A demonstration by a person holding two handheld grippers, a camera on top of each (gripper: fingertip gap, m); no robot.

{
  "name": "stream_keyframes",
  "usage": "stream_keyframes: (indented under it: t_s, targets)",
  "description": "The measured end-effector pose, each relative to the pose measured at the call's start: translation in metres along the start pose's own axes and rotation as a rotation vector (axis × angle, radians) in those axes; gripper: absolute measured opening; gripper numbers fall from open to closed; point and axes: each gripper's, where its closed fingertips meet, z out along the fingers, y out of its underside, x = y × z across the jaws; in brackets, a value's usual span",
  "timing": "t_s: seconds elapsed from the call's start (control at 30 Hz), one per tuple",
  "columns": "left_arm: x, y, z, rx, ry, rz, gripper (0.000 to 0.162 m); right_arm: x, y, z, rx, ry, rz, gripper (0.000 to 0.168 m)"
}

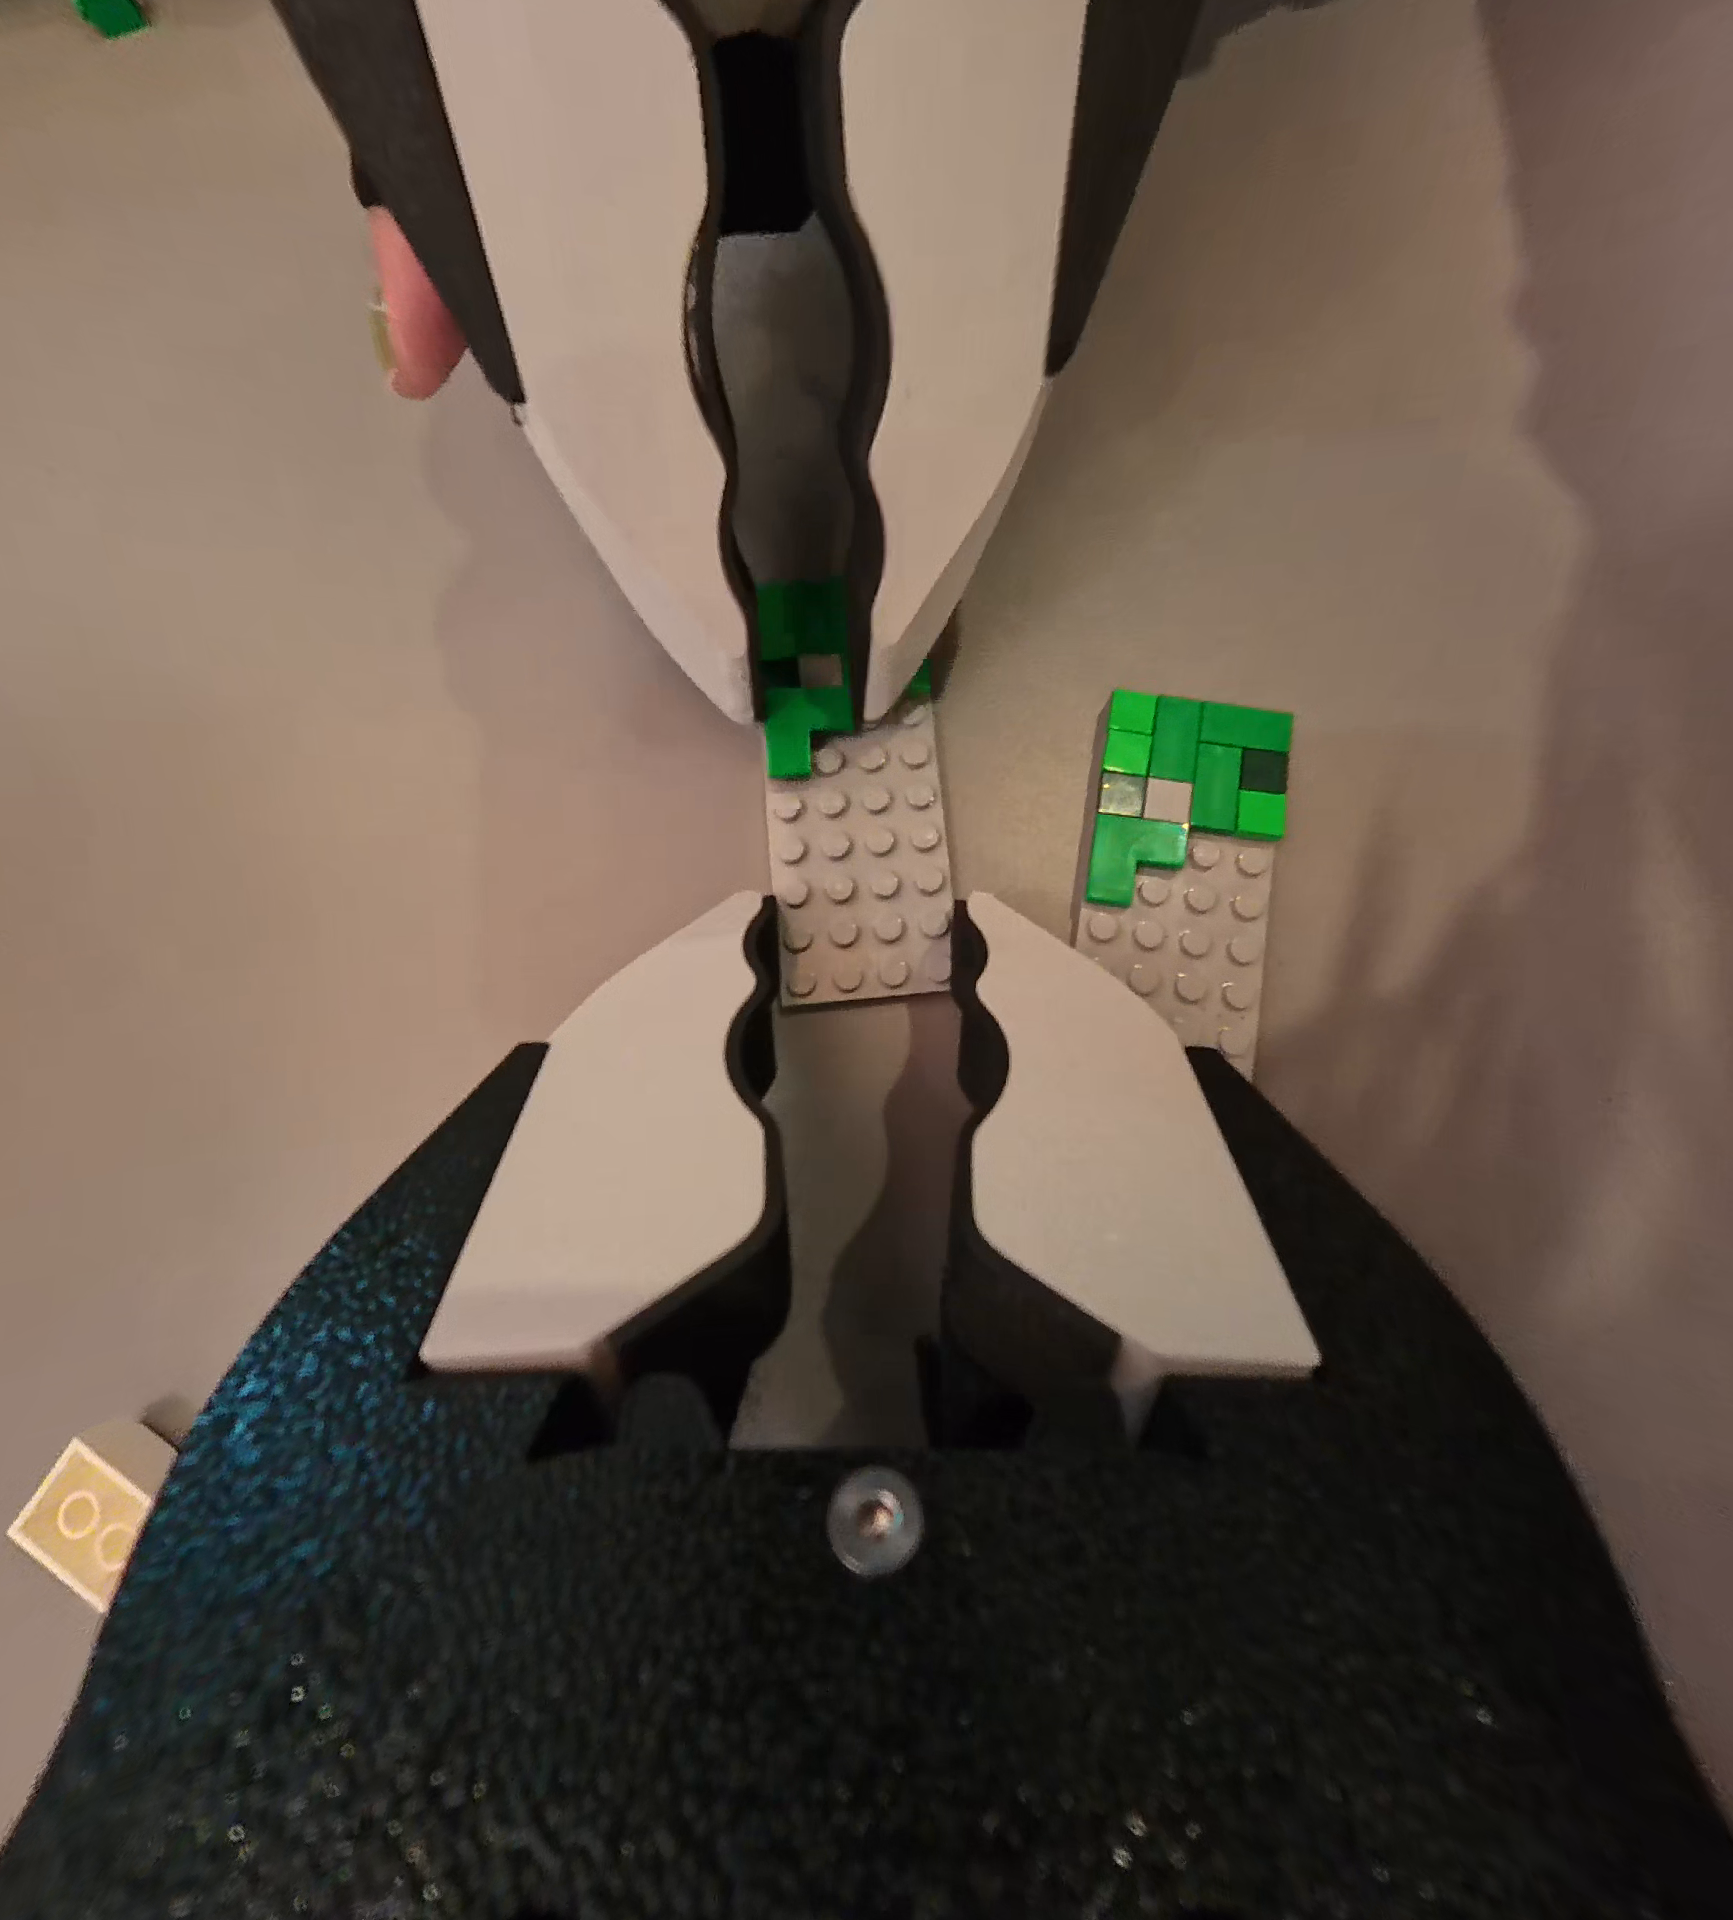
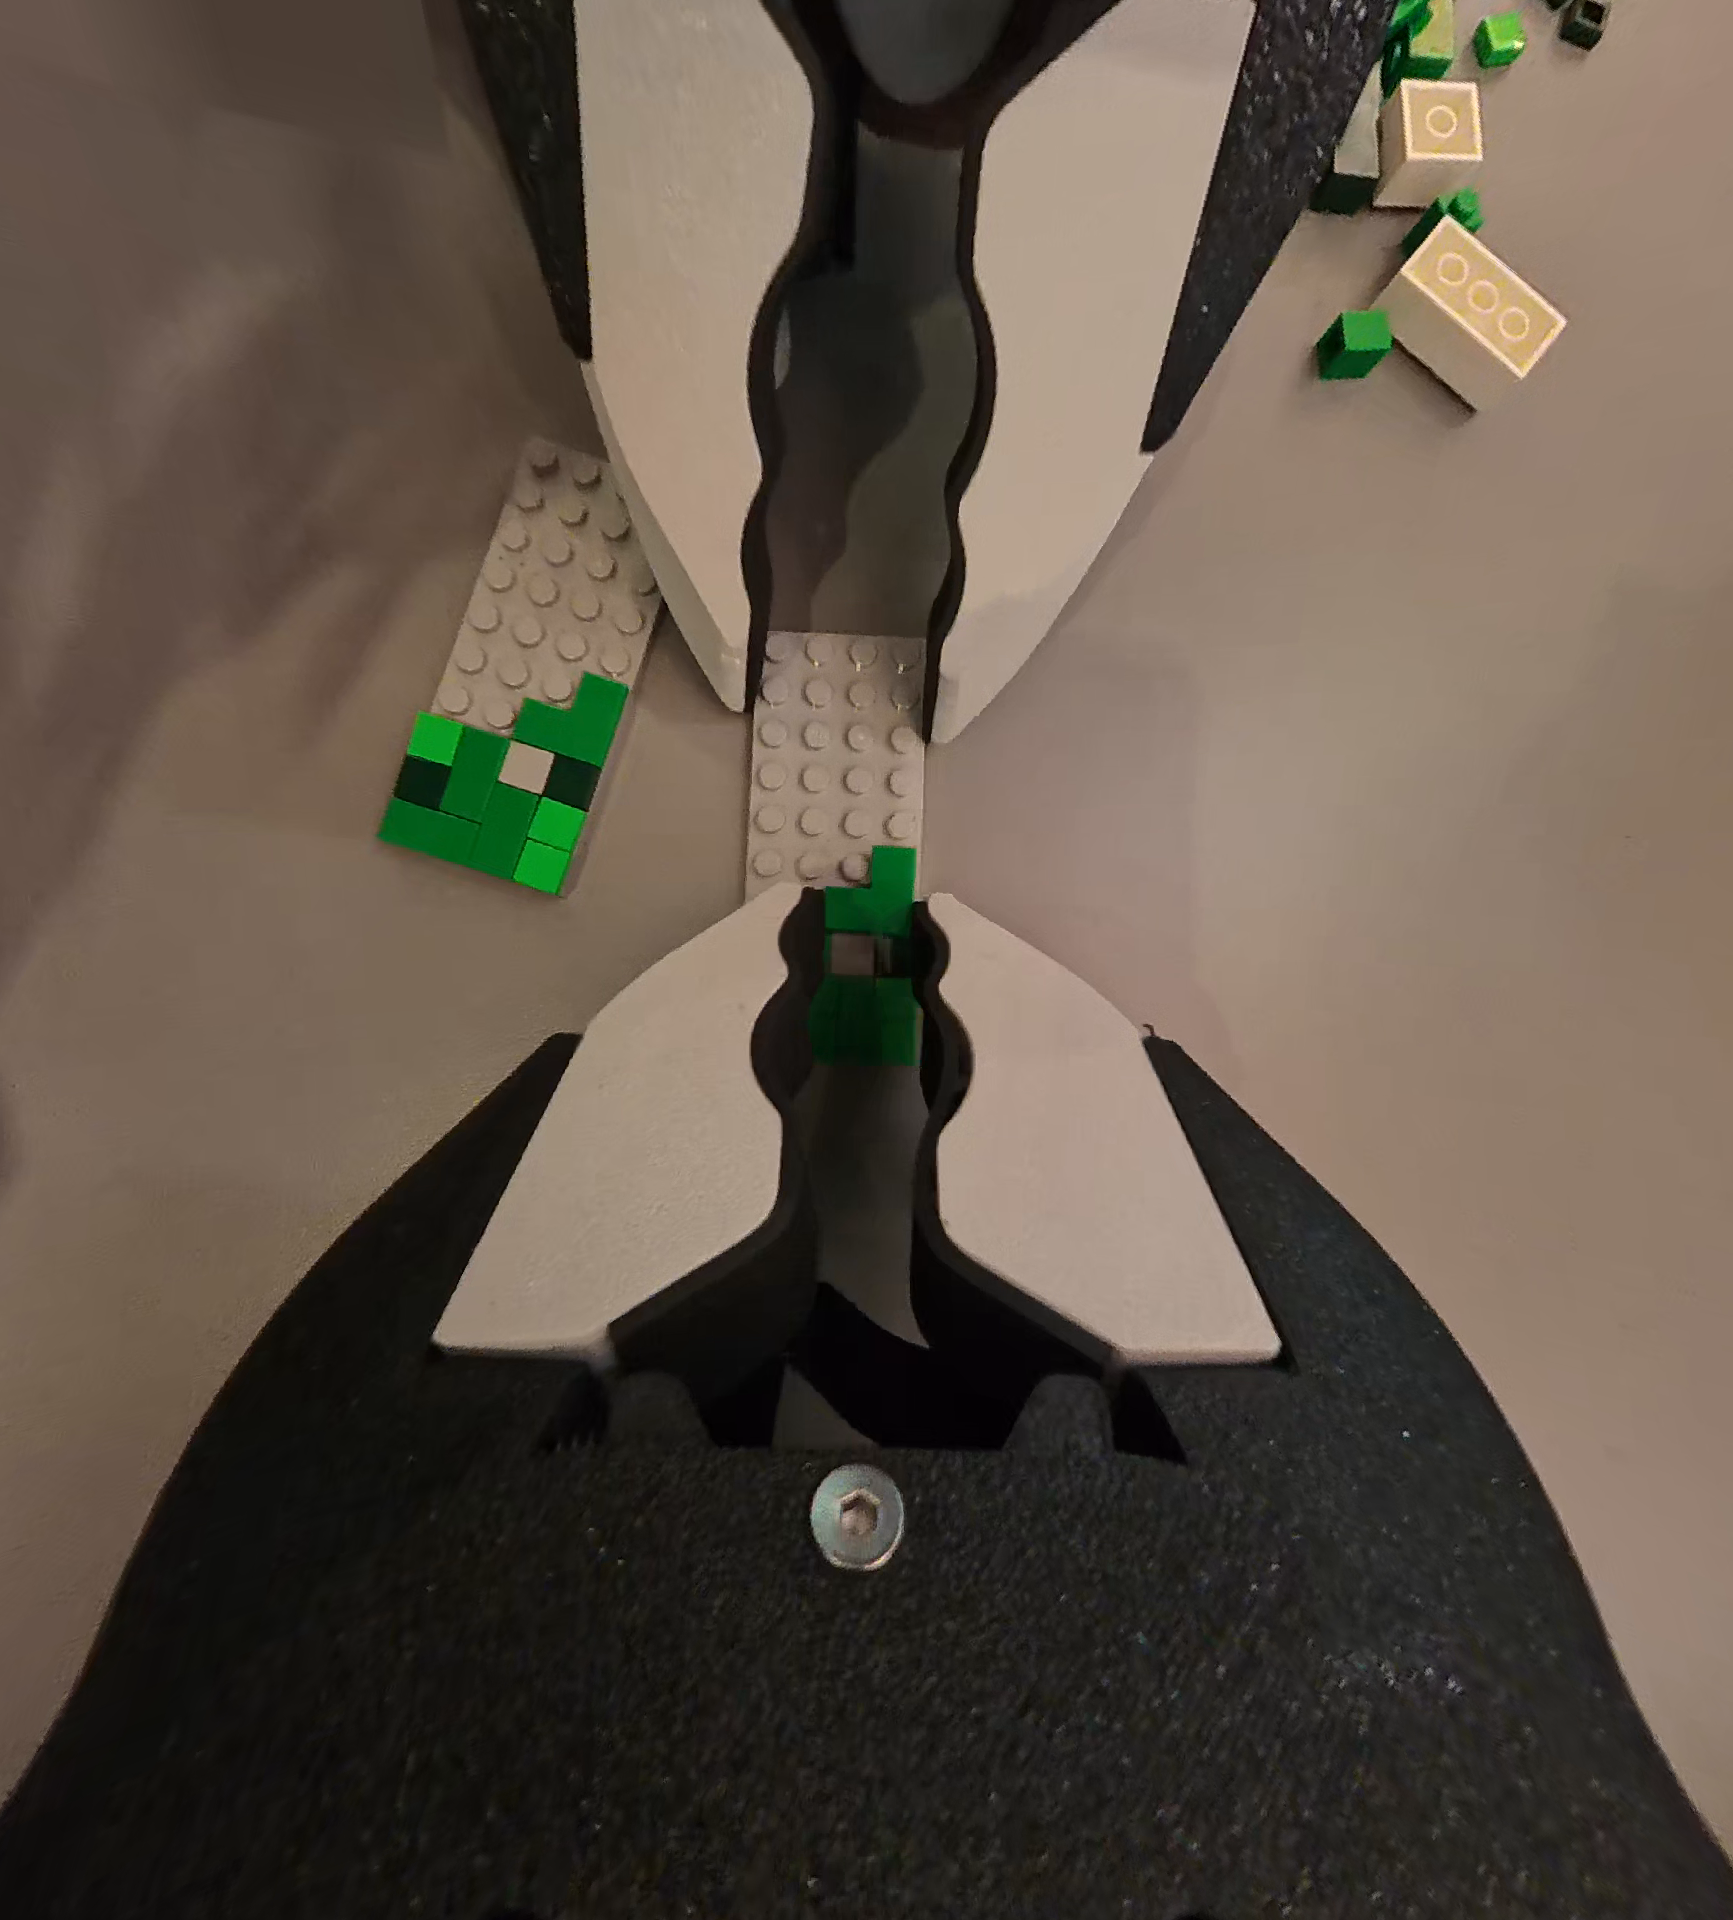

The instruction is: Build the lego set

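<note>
With both grippers straddling the same grey plate (image 1: 862, 883) from opposite ends, this looks like a tile-seating step. Left gripper (image 1: 862, 914): fingers (image 1: 633, 1122) part open, tips flanking the plate's bare studded end, apparently bracing it; actual contact with the plate edges is unclear. Right gripper (image 2: 857, 914): fingers (image 2: 654, 1122) narrowed around the green tile cluster (image 2: 867, 987) at the plate's other end. Pads sit just beside the tiles; firm grip or mere framing, cannot tell.

Plate lies flat on the worktop (image 1: 218, 831), between the two grippers. Green tiles cover only the end under the right gripper, with one grey square among them; remaining studs are bare.

Second plate (image 1: 1184, 883) lies just beside the first, right of it in the left wrist view, carrying a fuller green patch of a similar pattern. Likely a reference or sibling piece.

Loose green bits (image 2: 1350, 343) and tan bricks (image 2: 1475, 312) lie in a far-right pile in the right wrist view.

Judgement: build roughly mid-way on this plate. Next move probably needs the right gripper to press or release, then fetch another tile from the pile while the left holds the plate steady.
</note>
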Motion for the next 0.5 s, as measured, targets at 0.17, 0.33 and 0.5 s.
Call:
stream_keyframes:
  t_s: [0.17,0.33,0.5]
  targets:
    - [0.000,0.000,0.000,0.003,-0.001,0.001,0.031,0.001,0.001,0.001,-0.034,0.001,-0.008,0.016]
    - [0.000,0.000,0.000,0.004,-0.006,0.013,0.031,0.000,0.001,-0.002,-0.024,-0.030,0.038,0.028]
    - [0.000,-0.001,0.000,0.020,-0.016,0.056,0.031,0.008,-0.007,-0.013,0.148,-0.251,0.436,0.033]
